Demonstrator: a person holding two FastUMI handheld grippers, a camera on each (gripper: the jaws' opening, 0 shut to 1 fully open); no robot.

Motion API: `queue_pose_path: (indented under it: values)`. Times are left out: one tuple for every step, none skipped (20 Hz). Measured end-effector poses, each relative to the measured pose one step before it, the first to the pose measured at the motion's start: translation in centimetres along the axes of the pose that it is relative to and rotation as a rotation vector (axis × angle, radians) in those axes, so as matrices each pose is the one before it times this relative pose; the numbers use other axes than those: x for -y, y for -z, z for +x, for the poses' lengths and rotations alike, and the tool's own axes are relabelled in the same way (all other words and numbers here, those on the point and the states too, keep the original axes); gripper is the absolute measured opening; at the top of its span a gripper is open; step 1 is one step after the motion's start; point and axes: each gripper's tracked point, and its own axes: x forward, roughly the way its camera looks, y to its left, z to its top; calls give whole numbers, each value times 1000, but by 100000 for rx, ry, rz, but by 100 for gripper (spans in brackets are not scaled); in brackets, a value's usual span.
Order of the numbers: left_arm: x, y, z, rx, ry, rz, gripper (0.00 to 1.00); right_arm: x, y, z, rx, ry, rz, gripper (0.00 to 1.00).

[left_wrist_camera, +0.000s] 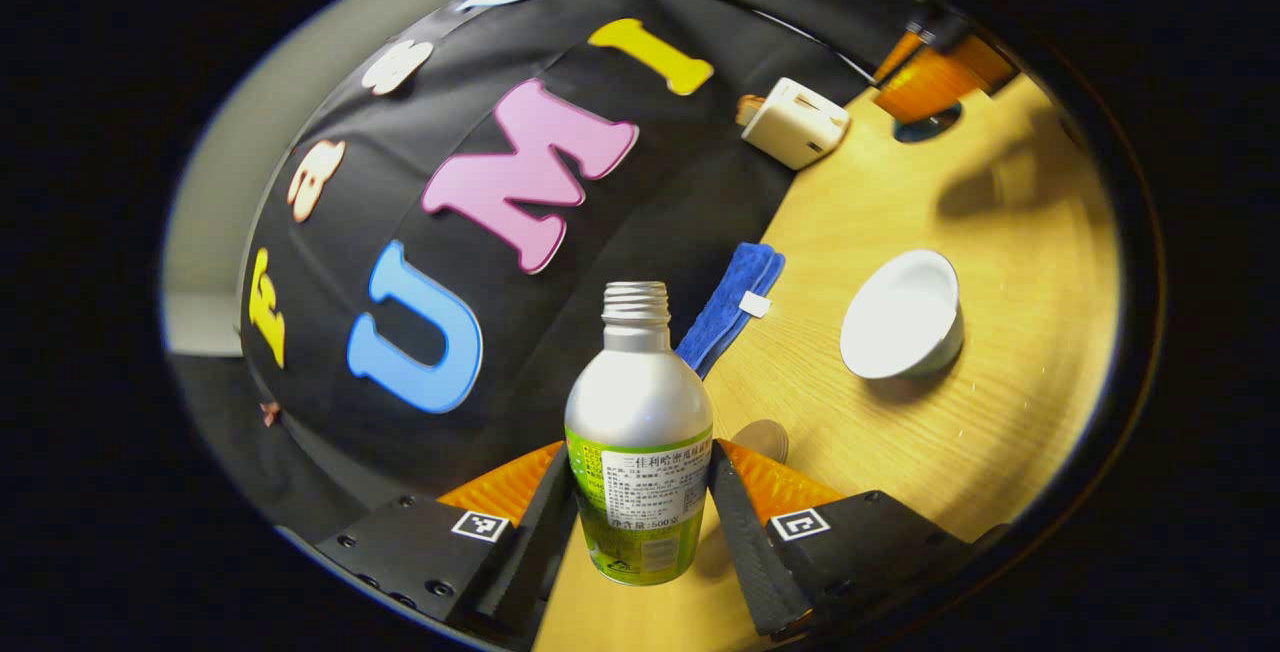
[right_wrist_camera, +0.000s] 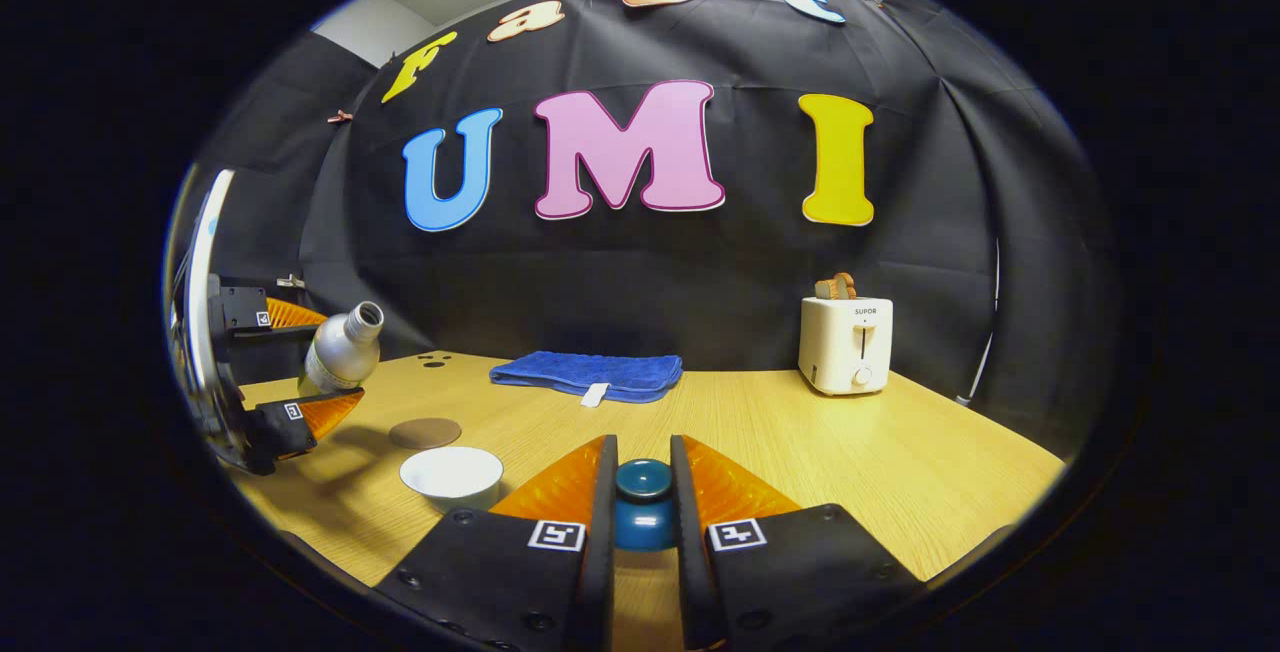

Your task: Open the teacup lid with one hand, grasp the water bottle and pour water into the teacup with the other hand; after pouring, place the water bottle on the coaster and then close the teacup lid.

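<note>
Silver water bottle [left_wrist_camera: 640, 422] sits tight between the left gripper [left_wrist_camera: 640, 522] fingers, tipped near the open white teacup [right_wrist_camera: 452, 476], while the right gripper [right_wrist_camera: 642, 507] pinches the blue lid [right_wrist_camera: 642, 504].

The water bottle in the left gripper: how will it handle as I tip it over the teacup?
The water bottle looks like smooth metal, so it may slip between the fingers, which press on its labelled lower part. It has no cap, so water could come out early; it already leans in the right gripper view. The open white teacup looks fragile if bumped.
</note>
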Motion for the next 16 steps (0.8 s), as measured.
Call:
queue_pose_path:
  values:
    - [61,-115,-33,421,464,4939,80,296,-53,-3,58,583,63,30]
    - [102,-59,-40,389,776,4255,80,154,-13,42,41,389,-17,30]
    - [82,33,3,89,835,4032,80,27,4,17,-19,114,25,30]
    - [-34,77,34,-191,679,4649,80,-17,57,-10,24,-31,-140,30]
    - [-100,26,203,-79,-1,5056,80,14,-52,-39,57,-19,-61,30]
    - [14,61,44,-13,-271,4955,80,-1,40,-4,-117,30,149,30]
    - [121,29,153,-192,170,4323,80,27,-39,12,26,-13,-36,30]
    - [113,117,99,-177,526,3753,80,-51,-20,-25,68,-13,-97,30]
    - [118,-58,118,-171,527,3558,80,-7,4,-40,-58,28,92,30]
    - [-122,-80,-115,-208,152,3311,80,29,14,32,-3,-1,7,30]
    - [-118,-8,46,-93,-50,3074,80,2,-14,32,35,-13,-50,30]
    - [-208,-190,256,33,-293,3097,80,-37,42,-2,-10,4,37,30]
    - [-189,-118,302,-218,-704,3033,80,6,-7,17,-13,9,25,30]
    - [85,72,-32,-361,-598,2790,80,12,-30,-33,22,-7,-53,30]
    - [231,9,-64,-231,-231,2392,80,14,38,11,6,-2,21,30]
    - [-35,94,-99,-91,168,1784,80,8,-54,6,13,-1,-9,30]
